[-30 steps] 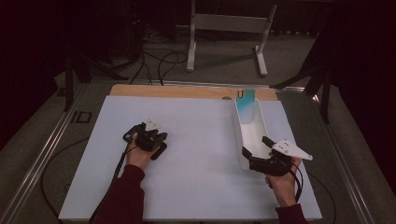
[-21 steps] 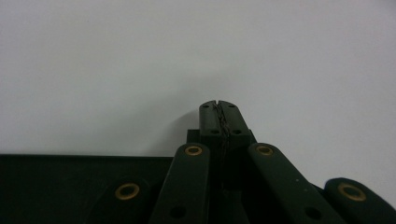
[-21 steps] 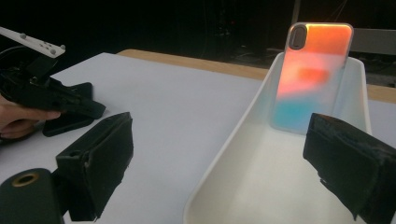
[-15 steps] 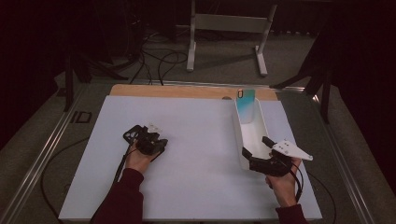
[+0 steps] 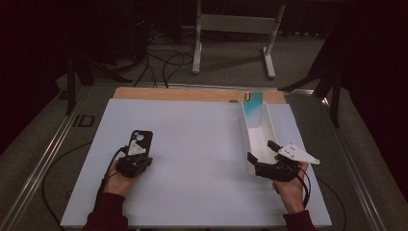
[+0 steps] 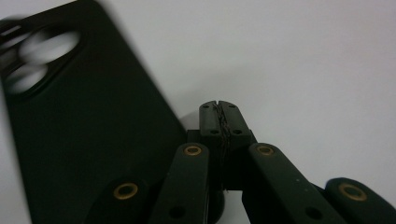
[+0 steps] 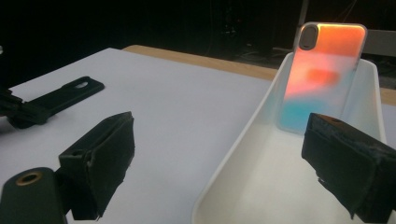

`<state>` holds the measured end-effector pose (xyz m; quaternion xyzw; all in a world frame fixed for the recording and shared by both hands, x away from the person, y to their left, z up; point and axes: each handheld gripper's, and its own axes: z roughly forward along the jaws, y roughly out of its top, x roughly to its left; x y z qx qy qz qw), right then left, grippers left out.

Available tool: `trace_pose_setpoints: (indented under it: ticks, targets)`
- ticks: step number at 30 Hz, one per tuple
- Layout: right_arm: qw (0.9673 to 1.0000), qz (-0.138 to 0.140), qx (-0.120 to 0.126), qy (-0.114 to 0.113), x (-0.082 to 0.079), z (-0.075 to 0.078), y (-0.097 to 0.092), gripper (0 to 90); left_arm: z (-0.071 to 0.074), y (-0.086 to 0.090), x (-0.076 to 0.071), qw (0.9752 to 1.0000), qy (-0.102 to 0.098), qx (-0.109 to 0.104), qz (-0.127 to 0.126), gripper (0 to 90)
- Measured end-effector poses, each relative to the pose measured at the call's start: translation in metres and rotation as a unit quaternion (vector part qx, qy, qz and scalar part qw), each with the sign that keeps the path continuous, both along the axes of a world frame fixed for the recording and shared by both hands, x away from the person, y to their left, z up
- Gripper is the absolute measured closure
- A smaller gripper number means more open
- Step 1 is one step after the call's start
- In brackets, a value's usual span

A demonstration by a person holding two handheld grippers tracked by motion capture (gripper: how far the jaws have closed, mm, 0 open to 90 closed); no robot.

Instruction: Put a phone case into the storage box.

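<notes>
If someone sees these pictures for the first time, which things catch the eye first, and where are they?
The colourful phone case, orange fading to blue, stands leaning against the far end of the long white tray on the table's right side. On the left, a black phone case lies flat on the white mat, just beyond the shut left gripper. The right gripper is open at the tray's near end.

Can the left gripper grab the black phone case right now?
Probably yes, once it opens. The black phone case lies flat on the white table, right in front of the left gripper and slightly to one side, with nothing between them. But its fingers are shut together, holding nothing.
</notes>
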<state>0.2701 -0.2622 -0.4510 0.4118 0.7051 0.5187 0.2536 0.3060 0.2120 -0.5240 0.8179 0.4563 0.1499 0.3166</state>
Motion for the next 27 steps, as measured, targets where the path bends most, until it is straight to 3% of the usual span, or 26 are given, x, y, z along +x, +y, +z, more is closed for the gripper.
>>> trace_pose_setpoints:
  ticks: [5,10,13,14,17,18,19,22,27]
  targets:
    - [1.0,0.001,0.0,-0.005,0.001,0.0,-0.002,9.1,-0.002,0.014,-0.001,0.9989,0.002,-0.004,0.046,89.2]
    - [0.9999,0.006,-0.002,-0.009,0.001,-0.001,-0.002,9.1,-0.003,0.012,0.0,0.9988,-0.003,-0.004,0.048,88.5]
    - [0.9997,0.01,-0.004,-0.021,0.0,-0.001,0.0,9.1,-0.001,0.011,-0.002,0.9989,-0.012,-0.017,0.043,85.0]
    - [0.9997,0.01,-0.004,-0.024,0.0,-0.001,0.0,9.1,0.004,0.011,-0.005,0.9983,-0.029,-0.039,0.031,85.0]
    - [0.9997,0.013,0.007,-0.019,0.0,-0.001,-0.002,9.5,0.017,0.013,-0.012,0.9945,-0.069,-0.072,0.031,79.9]
    - [0.9997,0.013,0.007,-0.019,0.0,-0.001,-0.002,9.5,0.017,0.013,-0.012,0.9945,-0.069,-0.072,0.031,76.5]
    - [0.9997,0.015,0.009,-0.018,0.0,-0.001,-0.003,10.6,0.023,0.016,-0.017,0.9907,-0.091,-0.096,0.029,76.5]
    - [0.9997,0.015,0.008,-0.015,-0.002,0.0,-0.004,12.1,0.035,0.022,-0.028,0.9824,-0.138,-0.122,0.031,63.8]
    - [0.9997,0.017,0.013,-0.014,-0.005,-0.001,-0.005,8.7,0.047,0.031,-0.046,0.971,-0.198,-0.128,0.04,44.3]
